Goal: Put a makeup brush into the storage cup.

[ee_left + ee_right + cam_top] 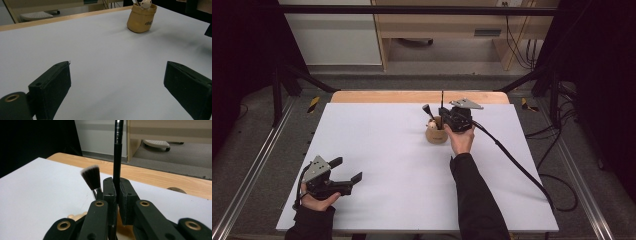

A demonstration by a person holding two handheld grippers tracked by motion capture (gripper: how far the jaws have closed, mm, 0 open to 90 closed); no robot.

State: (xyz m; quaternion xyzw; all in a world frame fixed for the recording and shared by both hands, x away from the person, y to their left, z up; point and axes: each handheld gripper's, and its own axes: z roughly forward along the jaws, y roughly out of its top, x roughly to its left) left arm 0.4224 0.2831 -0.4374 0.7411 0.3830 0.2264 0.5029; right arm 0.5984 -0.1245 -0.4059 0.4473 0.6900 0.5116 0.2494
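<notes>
White worktop (377,150): right gripper (117,192) fingers clamp a thin black brush handle (116,165) over the tan round cup (436,134) at one o'clock; next, probably lowering it in. Left gripper (346,170) fingers wide, empty.

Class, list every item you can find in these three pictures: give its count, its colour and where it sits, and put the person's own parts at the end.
Table: one, white top with wooden far edge, centre of the high view.
Holder cup: one, tan, right of the table's middle.
Makeup brush: one, dark bristles with pale tips, standing in the cup.
Thin black stick: one, upright over the cup, clamped in the right gripper.
Pale round figure: one, cream, in the cup.
Left gripper: one, black, jaws wide apart, near left corner.
Right gripper: one, black, closed on the stick.
</notes>
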